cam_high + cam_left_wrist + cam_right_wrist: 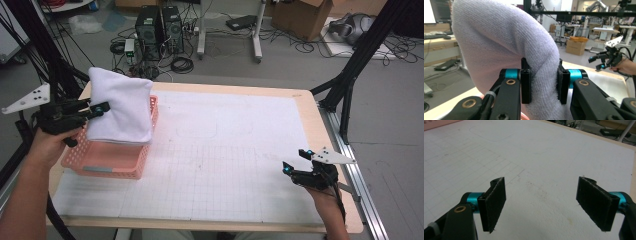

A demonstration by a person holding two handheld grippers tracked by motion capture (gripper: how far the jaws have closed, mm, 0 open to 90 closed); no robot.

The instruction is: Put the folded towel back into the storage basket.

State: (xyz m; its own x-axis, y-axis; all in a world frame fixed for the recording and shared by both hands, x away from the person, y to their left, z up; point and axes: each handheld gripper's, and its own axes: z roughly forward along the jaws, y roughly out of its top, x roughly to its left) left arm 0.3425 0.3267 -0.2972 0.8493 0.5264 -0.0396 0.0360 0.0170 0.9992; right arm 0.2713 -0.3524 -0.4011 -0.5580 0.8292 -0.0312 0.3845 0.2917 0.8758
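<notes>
Left gripper (100,108) pinches a folded white towel (121,105); in the left gripper view both pads press into the cloth (541,82), which bulges up and over the jaws. The towel hangs from the jaws above a pink slotted basket (107,167), lower edge over the basket's far part; whether it touches the rim cannot be told. Basket interior, where visible beneath the gripper: no contents seen.

Right gripper (296,161) with jaws spread wide, nothing between the pads (495,203), low over the white gridded mat (225,150) on a wood-edged table (312,107). Well apart from the towel.

Beyond the grippers: grey floor, two black computer towers (160,27), tangled cables, cardboard box (302,17).
</notes>
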